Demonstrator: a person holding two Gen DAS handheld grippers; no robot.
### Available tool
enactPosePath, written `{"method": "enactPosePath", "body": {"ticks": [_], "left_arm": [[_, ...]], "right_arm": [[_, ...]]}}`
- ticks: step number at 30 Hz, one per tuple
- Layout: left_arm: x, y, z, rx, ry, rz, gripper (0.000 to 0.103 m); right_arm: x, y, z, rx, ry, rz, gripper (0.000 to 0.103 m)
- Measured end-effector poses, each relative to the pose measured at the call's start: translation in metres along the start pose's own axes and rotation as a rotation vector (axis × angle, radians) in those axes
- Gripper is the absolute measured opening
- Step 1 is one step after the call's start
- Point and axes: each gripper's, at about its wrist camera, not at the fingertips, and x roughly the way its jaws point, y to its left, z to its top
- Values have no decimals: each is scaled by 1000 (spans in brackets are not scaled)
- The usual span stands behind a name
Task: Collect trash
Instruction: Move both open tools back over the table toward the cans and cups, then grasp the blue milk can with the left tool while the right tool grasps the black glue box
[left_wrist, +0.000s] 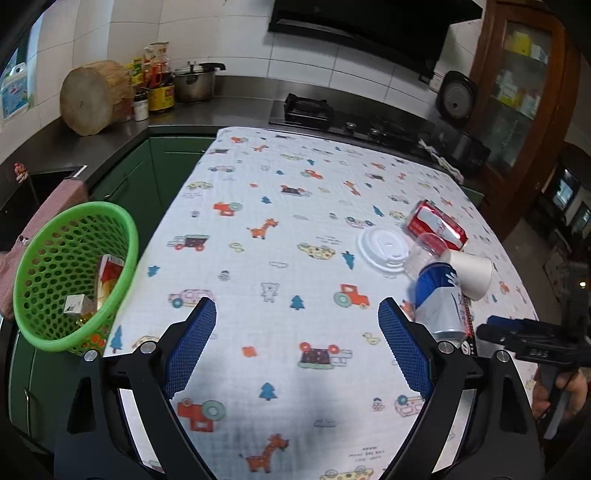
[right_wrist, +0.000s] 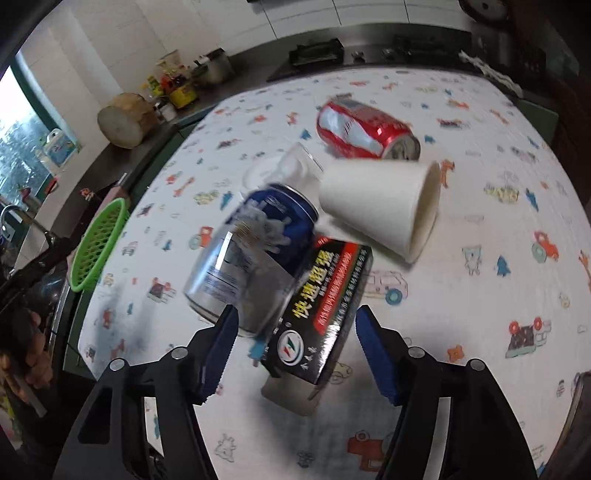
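A pile of trash lies on the patterned tablecloth: a blue and silver can on its side, a black box with Chinese text, a white paper cup on its side, a crushed red can, a clear plastic cup and a white lid. My right gripper is open, its fingers on either side of the black box's near end. My left gripper is open and empty over the cloth. A green basket at the table's left edge holds some packaging.
A kitchen counter behind holds a wooden chopping block, sauce bottles, a pot and a gas stove. A wooden cabinet stands at the right. A sink lies left of the basket.
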Motion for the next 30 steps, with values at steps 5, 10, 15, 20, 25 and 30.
{"method": "enactPosePath", "body": {"ticks": [5,10,15,20,25,30], "left_arm": [[6,-10,2,4,13,-17,88],[7,-19,5,18,16,-25,89],[9,-31,8,25,22,-40,88],[17,-49,11,44,41,-63,88],[29,-67,13,56,66,-92,88],[49,-86,13,66,112,-141,87]], "right_arm": [[22,0,1,8,47,-28,58],[36,1,7,9,71,-66,56],[42,0,10,8,82,-83,56],[44,0,12,-3,75,-95,55],[39,-6,9,2,70,-78,51],[29,-13,1,8,65,-58,50]]}}
